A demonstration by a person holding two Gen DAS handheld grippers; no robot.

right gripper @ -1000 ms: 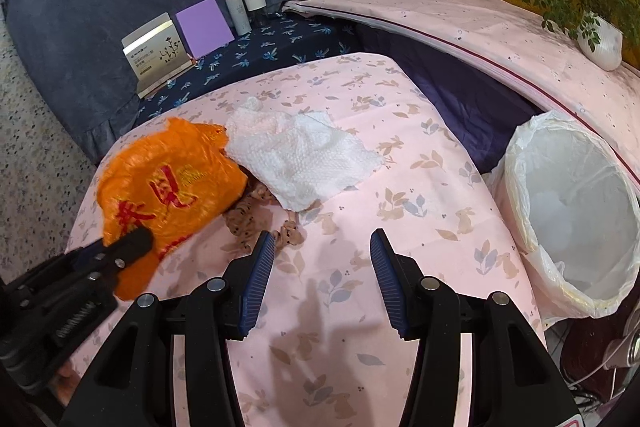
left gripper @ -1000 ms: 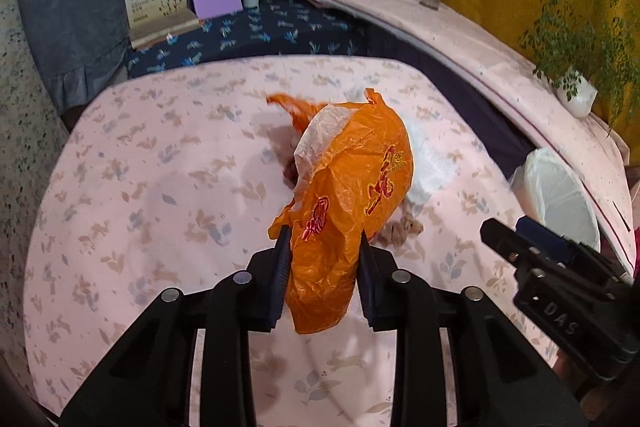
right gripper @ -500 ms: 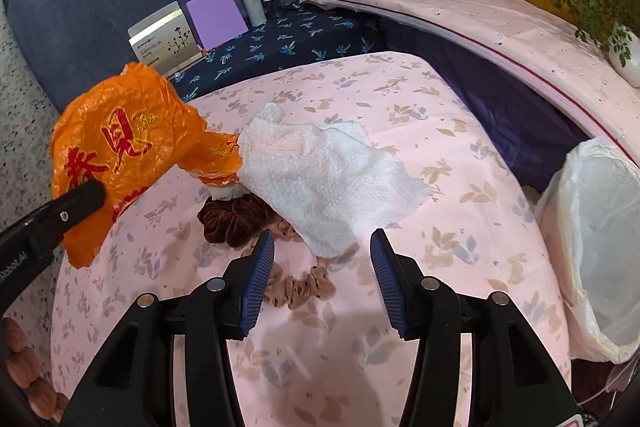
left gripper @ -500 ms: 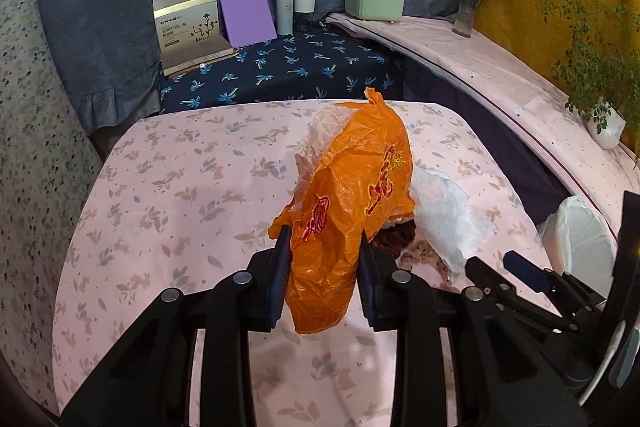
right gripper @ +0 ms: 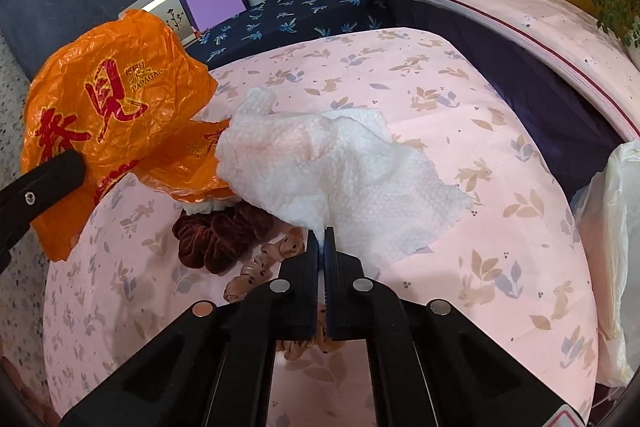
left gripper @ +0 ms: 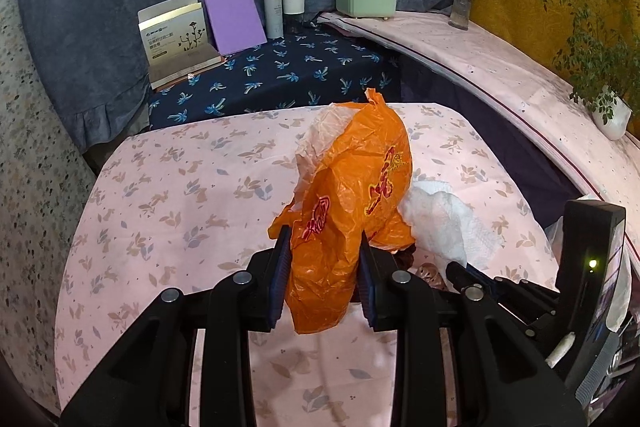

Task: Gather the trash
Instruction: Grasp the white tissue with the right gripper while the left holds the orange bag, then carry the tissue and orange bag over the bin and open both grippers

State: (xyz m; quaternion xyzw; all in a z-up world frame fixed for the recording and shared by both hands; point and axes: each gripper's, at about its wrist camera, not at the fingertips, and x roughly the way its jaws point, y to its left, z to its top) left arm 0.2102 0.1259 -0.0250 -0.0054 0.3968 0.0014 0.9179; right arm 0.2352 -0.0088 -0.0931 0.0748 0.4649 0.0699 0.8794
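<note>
The step in hand is pickup: both tools have trash pinched, and neither piece is yet in the bin. The left gripper [left gripper: 323,267] is pressed onto the crumpled orange plastic bag with red print [left gripper: 352,195], which stands up through the centre of the left wrist view. The right gripper [right gripper: 322,247] has its fingers pressed nearly together on the near edge of the white embossed paper towel [right gripper: 340,171], which drapes across the middle of the right wrist view, partly raised off the pink floral tablecloth [right gripper: 480,267].

The next move, as a judgement, calls for carrying both pieces toward the white-lined waste bin [right gripper: 612,247] at the right edge of the frame, then spreading the fingers over its opening. The thin towel could tear or slip from so small a bite.

View differences:
- The right wrist view shows a dark red velvet scrunchie [right gripper: 224,231] and a tan patterned scrunchie [right gripper: 256,267] just below and left of the towel — in the left wrist view only dark fragments show behind the bag, probably the same items.
- The left wrist view shows the bag's loose lower end hanging below the fingers; the right wrist view shows its printed face at the upper left.
</note>
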